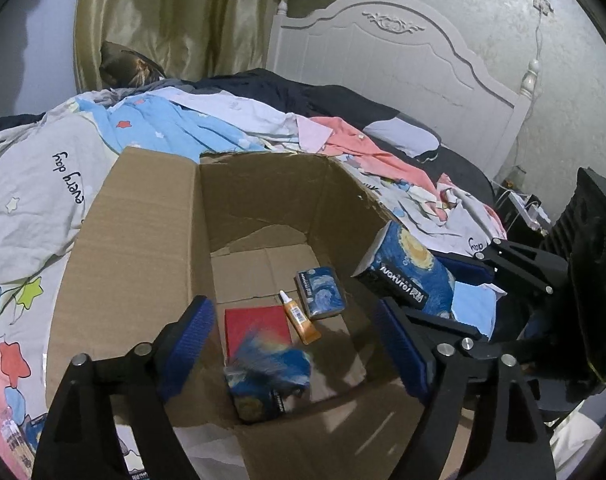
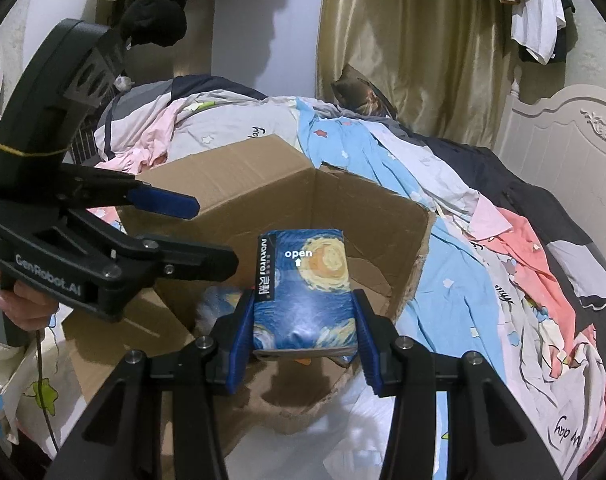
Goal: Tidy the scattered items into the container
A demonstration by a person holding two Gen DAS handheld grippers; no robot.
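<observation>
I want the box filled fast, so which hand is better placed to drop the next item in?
Right. The right gripper has its jaws clamped on a tissue pack at the cardboard box rim. The left gripper is open and holds nothing.

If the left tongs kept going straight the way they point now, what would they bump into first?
Most likely the blurred blue pack lying in the box, just ahead between the open left tongs. The red book lies just beyond it. Depth is hard to judge through this lens.
</observation>
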